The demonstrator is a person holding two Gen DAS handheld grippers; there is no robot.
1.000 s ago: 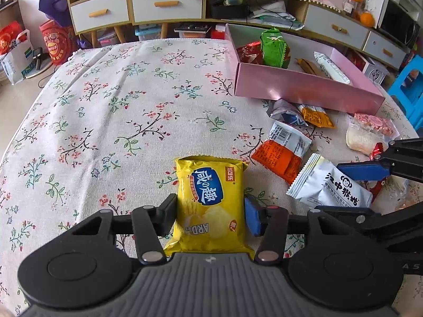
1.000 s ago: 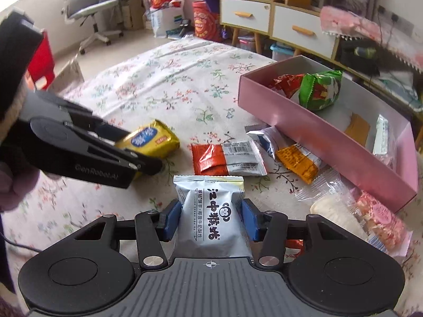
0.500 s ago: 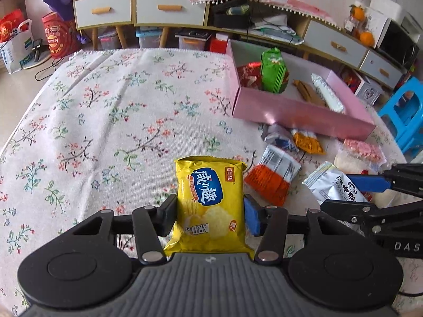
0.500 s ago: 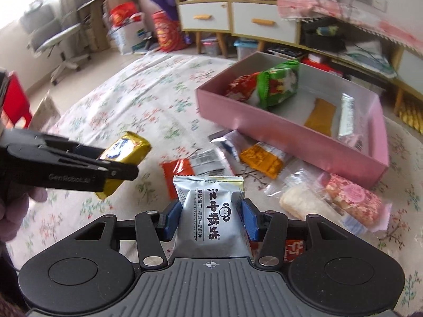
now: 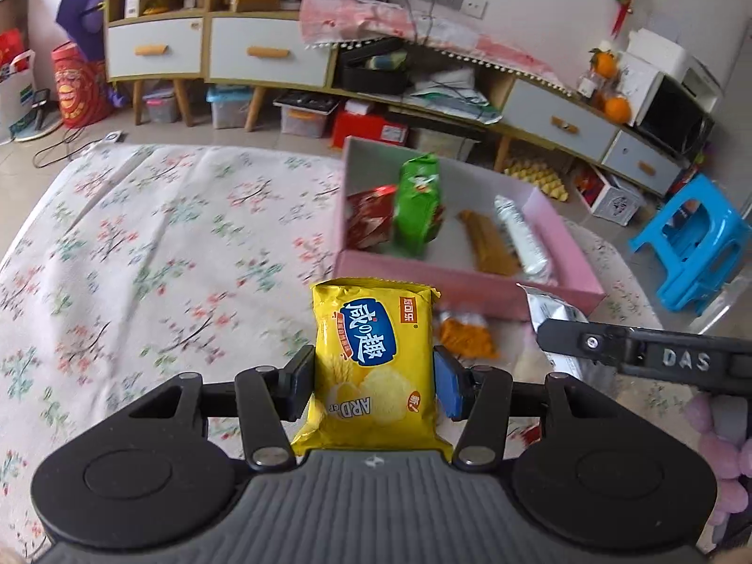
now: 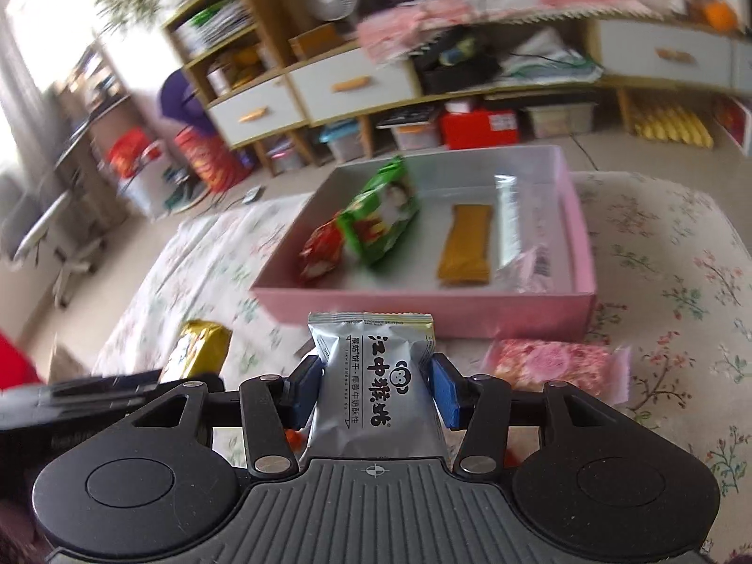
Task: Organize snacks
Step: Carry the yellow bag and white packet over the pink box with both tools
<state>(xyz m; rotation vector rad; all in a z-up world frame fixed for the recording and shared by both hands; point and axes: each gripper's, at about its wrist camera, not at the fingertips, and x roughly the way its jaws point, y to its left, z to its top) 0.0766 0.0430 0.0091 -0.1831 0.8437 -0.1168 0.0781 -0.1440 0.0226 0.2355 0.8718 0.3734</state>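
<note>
Left wrist view: left gripper (image 5: 373, 387) clamped on a yellow cracker packet (image 5: 373, 366), held above the flowered tablecloth (image 5: 141, 258), pink box (image 5: 470, 282) just beyond. Right wrist view: right gripper (image 6: 373, 392) clamped on a silver biscuit packet (image 6: 373, 385), near the box's front wall. Inside the box: green bag (image 6: 380, 221), red packet (image 6: 319, 254), brown bar (image 6: 465, 244). Beside it on the cloth, a pink snack pack (image 6: 559, 366).
</note>
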